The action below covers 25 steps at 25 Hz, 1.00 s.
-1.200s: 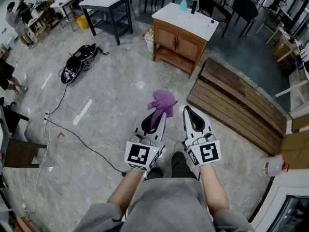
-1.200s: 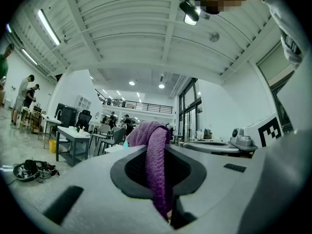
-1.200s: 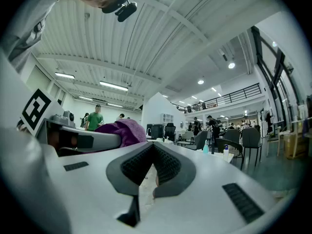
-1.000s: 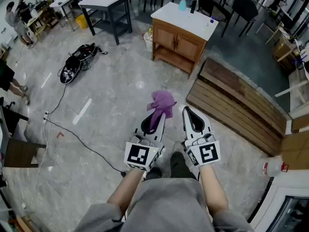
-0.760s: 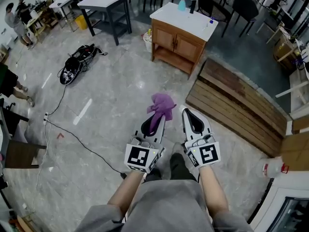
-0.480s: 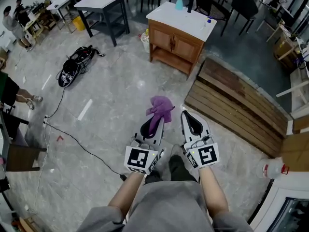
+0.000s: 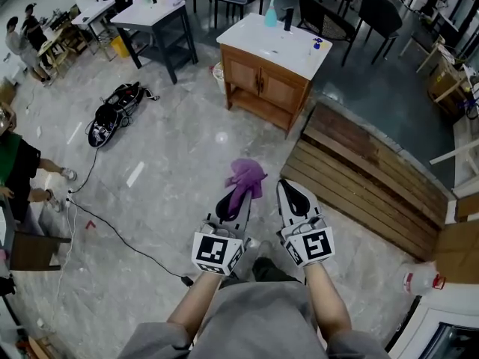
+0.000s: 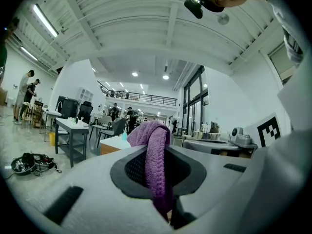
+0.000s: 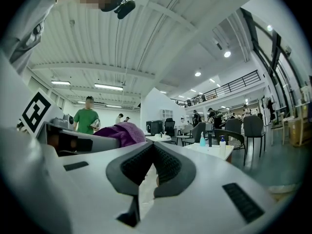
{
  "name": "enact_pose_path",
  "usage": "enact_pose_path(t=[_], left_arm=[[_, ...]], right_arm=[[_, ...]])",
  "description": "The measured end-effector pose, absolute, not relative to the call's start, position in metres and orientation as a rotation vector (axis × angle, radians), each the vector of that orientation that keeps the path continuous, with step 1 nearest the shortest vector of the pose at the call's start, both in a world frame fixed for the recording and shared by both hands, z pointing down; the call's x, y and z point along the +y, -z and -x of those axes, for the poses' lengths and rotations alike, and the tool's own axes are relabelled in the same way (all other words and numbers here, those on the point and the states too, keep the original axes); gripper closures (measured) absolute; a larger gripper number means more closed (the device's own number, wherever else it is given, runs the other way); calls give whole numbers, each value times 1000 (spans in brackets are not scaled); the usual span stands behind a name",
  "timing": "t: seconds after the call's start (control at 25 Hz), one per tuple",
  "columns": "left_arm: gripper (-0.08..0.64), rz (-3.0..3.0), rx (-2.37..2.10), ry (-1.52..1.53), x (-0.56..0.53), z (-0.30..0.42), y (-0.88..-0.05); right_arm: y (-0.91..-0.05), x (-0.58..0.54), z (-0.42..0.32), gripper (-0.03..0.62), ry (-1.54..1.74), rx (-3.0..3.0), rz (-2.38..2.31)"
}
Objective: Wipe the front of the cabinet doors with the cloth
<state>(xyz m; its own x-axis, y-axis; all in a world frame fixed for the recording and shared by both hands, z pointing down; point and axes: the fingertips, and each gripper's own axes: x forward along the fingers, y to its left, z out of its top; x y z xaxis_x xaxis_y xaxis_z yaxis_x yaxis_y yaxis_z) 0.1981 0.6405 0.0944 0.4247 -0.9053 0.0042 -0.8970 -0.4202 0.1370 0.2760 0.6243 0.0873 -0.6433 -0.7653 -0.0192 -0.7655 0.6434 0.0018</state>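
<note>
A wooden cabinet [image 7: 263, 81] with a white top and two closed doors stands across the floor, well ahead of both grippers. My left gripper [image 7: 239, 191] is shut on a purple cloth [image 7: 245, 176], which bunches up above the jaw tips. In the left gripper view the cloth [image 8: 155, 152] hangs down between the jaws of the left gripper [image 8: 156, 179]. My right gripper [image 7: 289, 188] is held beside it, shut and holding nothing; the right gripper view shows the right gripper [image 9: 152, 150] with its jaws closed together. The cabinet [image 9: 210, 151] shows far off in that view.
A slatted wooden pallet [image 7: 367, 172] lies on the floor to the right. A black bag [image 7: 114, 108] and a cable [image 7: 112, 217] lie at left. Bottles [image 7: 271, 13] stand on the cabinet top. A dark table [image 7: 153, 17] and chairs are behind. A person in green [image 7: 16, 167] stands far left.
The cabinet has drawn nearer and lower in the head view as the person walks toward it. Both grippers keep their pose, the cloth still held in the left one.
</note>
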Motion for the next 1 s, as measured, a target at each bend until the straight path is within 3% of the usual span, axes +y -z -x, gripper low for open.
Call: enact_pose_path(t=[0.48,1.0], left_arm=[[517,-2513,-1655,49,567,-241,-102],[517,-2532,-1623,25,458,-204,-118]], right_arm=[[-95,552,-323,583,67,2808,1274],[-112,447,-289,583,109,2808,1313]])
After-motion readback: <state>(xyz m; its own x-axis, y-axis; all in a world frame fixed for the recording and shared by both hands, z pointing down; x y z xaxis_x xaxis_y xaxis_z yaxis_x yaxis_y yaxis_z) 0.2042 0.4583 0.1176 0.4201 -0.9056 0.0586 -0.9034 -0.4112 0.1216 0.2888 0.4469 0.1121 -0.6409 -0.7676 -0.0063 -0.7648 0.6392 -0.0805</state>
